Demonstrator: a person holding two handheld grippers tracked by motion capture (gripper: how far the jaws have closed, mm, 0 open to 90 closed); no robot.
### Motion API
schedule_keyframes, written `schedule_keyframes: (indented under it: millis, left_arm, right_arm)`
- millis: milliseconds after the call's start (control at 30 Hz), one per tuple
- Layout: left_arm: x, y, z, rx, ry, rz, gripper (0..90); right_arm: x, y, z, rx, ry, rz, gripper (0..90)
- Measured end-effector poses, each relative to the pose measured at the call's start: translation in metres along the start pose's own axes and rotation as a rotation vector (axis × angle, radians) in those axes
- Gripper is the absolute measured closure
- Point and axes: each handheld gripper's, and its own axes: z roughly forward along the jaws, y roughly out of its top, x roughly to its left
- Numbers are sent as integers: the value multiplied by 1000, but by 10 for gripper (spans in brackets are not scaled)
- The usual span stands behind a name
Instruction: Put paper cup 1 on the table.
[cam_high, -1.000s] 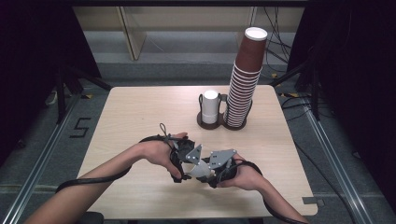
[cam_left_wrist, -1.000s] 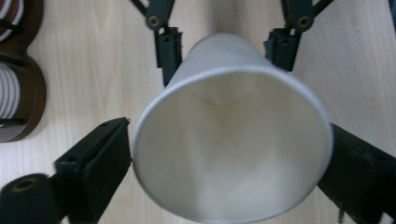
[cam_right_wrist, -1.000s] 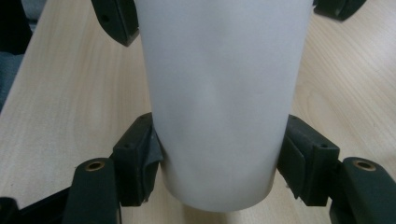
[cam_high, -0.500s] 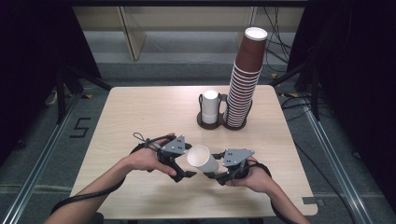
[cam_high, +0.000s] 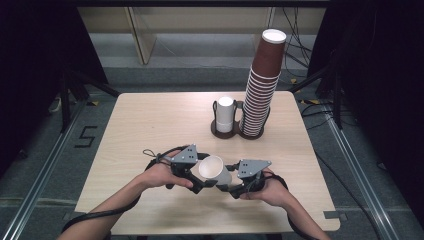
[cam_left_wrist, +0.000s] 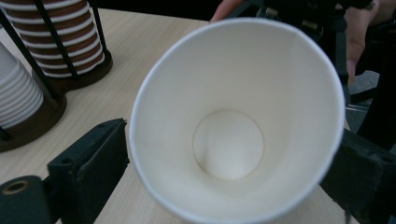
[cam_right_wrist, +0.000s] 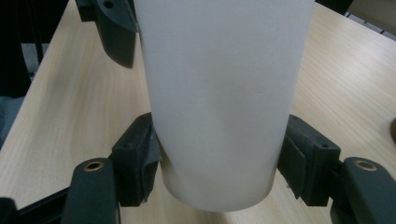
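A white paper cup (cam_high: 212, 169) hangs just above the table's near edge, tipped with its mouth up and to the left. My right gripper (cam_high: 231, 186) is shut on its narrow base, both jaws pressed to the cup's wall (cam_right_wrist: 224, 102) in the right gripper view (cam_right_wrist: 222, 156). My left gripper (cam_high: 199, 179) is open; its jaws stand on either side of the cup's wide rim. In the left gripper view (cam_left_wrist: 233, 151) I look straight into the empty cup (cam_left_wrist: 233, 135).
A dark two-slot holder (cam_high: 220, 132) at the table's far middle carries a short stack of white cups (cam_high: 225, 114) and a tall stack of brown cups (cam_high: 262, 85). Both stacks (cam_left_wrist: 70, 42) are close in the left gripper view. Bare wood lies left of the hands.
A second ago the grippers were bunched together, with no cup to be seen. They have since drawn slightly apart, and the white cup now shows between them.
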Motion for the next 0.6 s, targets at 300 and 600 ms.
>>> schedule_keyframes:
  millis: [300, 600]
  left_arm:
    - [-1, 2, -1, -32, 0, 12, 143]
    - [-3, 5, 0, -45, -5, 32, 209]
  right_arm:
    - [-3, 3, 0, -53, 0, 26, 354]
    - [-3, 3, -1, -59, 14, 39, 348]
